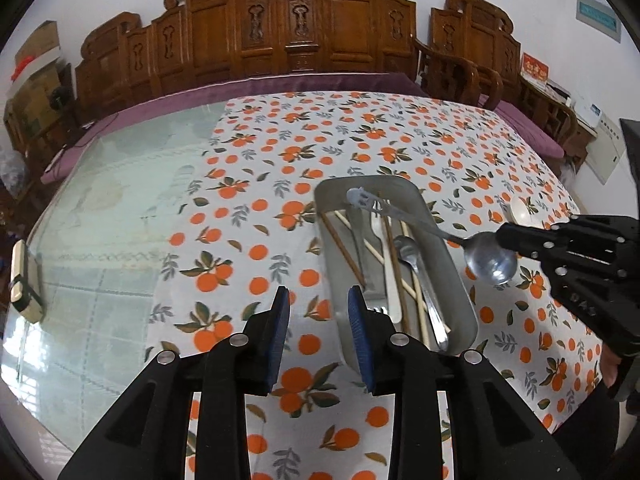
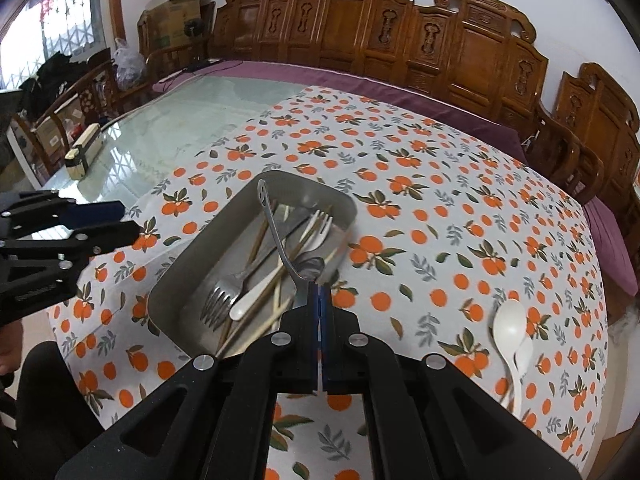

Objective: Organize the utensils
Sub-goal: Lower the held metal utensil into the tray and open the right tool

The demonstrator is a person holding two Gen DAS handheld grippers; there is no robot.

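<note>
The right gripper is clamped on the bowl of a steel spoon, and the spoon's long handle reaches forward and away from the fingers, out over the metal tray so that its decorated tip hangs above the tray's far end. That axis runs roughly along the tray's length, much as the forks, chopsticks and small spoon already lying inside it do, so my judgement is that the coming move is a short lowering and release into the tray rather than any turning. The right hand is plainly the nearer one for this; the spoon is already in it and sits above the tray's right-hand long edge. The left gripper hangs over the tray's near left corner with its blue pads parted and nothing between them, touching nothing. One more piece waits outside: a white plastic spoon lies on the cloth well to the right of the tray, toward the table's right edge, handle pointing back to the near side. The table carries an orange-print tablecloth over its right part, with bare glass on the left. Carved wooden chairs line the far edge against a white wall.
</note>
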